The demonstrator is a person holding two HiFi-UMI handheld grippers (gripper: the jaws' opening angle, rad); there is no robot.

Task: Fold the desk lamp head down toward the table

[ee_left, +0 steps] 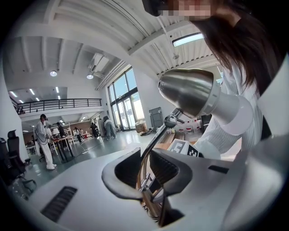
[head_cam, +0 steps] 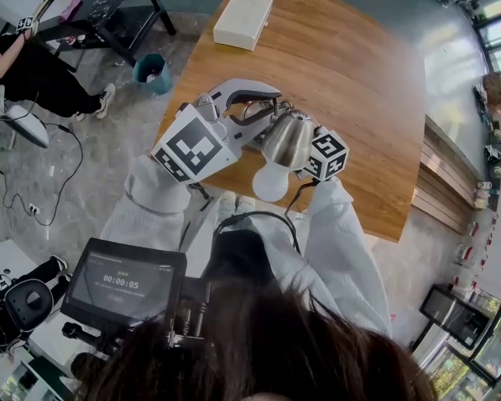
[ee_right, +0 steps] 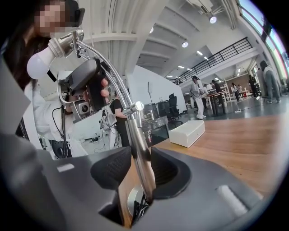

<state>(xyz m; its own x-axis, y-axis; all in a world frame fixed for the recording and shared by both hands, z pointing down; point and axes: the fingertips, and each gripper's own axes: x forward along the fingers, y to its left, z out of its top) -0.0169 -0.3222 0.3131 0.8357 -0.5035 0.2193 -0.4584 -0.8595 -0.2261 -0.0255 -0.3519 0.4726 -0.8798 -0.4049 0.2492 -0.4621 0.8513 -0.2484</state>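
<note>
A desk lamp stands on the wooden table [head_cam: 368, 86], with a silver head [head_cam: 288, 139] and a white bulb [head_cam: 271, 182] that faces me. My left gripper [head_cam: 262, 110] reaches in from the left. In the left gripper view its jaws [ee_left: 145, 166] are shut on the lamp's thin upper arm [ee_left: 156, 137], just below the head [ee_left: 189, 92]. My right gripper sits under the head, so only its marker cube [head_cam: 327, 154] shows there. The right gripper [ee_right: 141, 167] is shut on the thick lower stem [ee_right: 140, 149], above the round base [ee_right: 131, 200].
A white box [head_cam: 243, 22] lies at the table's far end. On the floor to the left are a teal bin [head_cam: 150, 72] and cables. A seated person [head_cam: 39, 74] is at the far left. The table's right edge [head_cam: 415, 196] is close by.
</note>
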